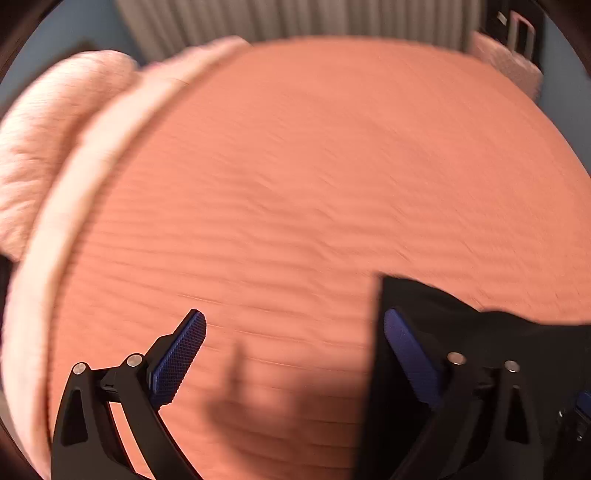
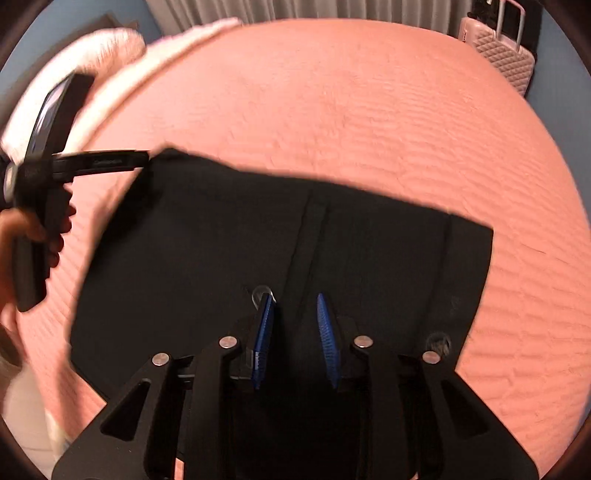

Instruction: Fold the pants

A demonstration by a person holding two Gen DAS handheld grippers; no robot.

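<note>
Black pants spread flat on the salmon bedspread, near edge of the bed, folded into a broad rectangle with a seam running down the middle and a clean straight right edge. Far-left corner lifted slightly, right at the tip of the left gripper; from that gripper's own camera, jaws standing wide apart, nothing between the blue pads, dark cloth only behind and beside the right-hand finger. So: open, no hold. Right gripper poised over the near middle of the fabric, pads parted a narrow way, cloth below them but whether any is pinched cannot be told, black on black.

Likely mid-fold, between grasps, probably repositioning for the next fold.

To do it well: take both corners of one short edge, pinching all layers together, not just the top one. Lift only enough to clear the bedspread, carry across evenly with both tools level so the edge stays straight, lay down onto the opposite edge with corners matched. Release after the cloth rests, then smooth outward along the seam.

Beyond: pale pillows at far left, curtain behind, quilted suitcase at far right.
</note>
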